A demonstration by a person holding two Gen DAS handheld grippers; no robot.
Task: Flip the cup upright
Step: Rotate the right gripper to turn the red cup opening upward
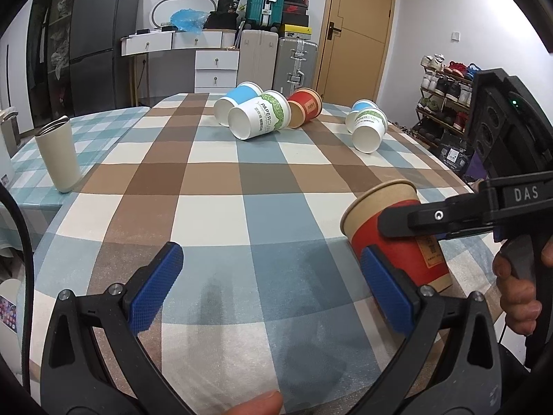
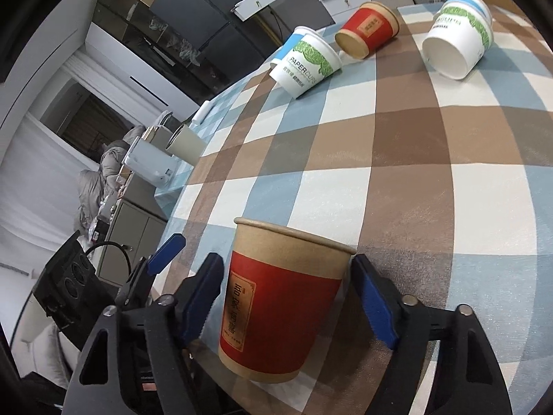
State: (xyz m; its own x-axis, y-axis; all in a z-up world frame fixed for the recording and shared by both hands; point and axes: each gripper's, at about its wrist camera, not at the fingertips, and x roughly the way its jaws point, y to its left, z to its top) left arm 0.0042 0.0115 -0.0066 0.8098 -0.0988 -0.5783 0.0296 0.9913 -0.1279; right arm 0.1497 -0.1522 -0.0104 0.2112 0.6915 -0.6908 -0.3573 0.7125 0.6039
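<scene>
The left gripper (image 1: 273,287) hangs wide and empty over the checked surface (image 1: 214,186). The right gripper (image 2: 287,297) holds the red cup (image 2: 280,307) in its jaws, mouth up, tilted. Thin paper could crush or slip, and released tilted it may topple.

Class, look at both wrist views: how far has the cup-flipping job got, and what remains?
Done: nothing stands finished on the checked tablecloth. In hand: the right gripper has its jaws closed on a red and brown cup, rim up, though tilted in the left view. The left gripper is open and empty. Left: setting it down, then the lying cups, such as the white PAPERCUPS cup and another red cup.
</scene>
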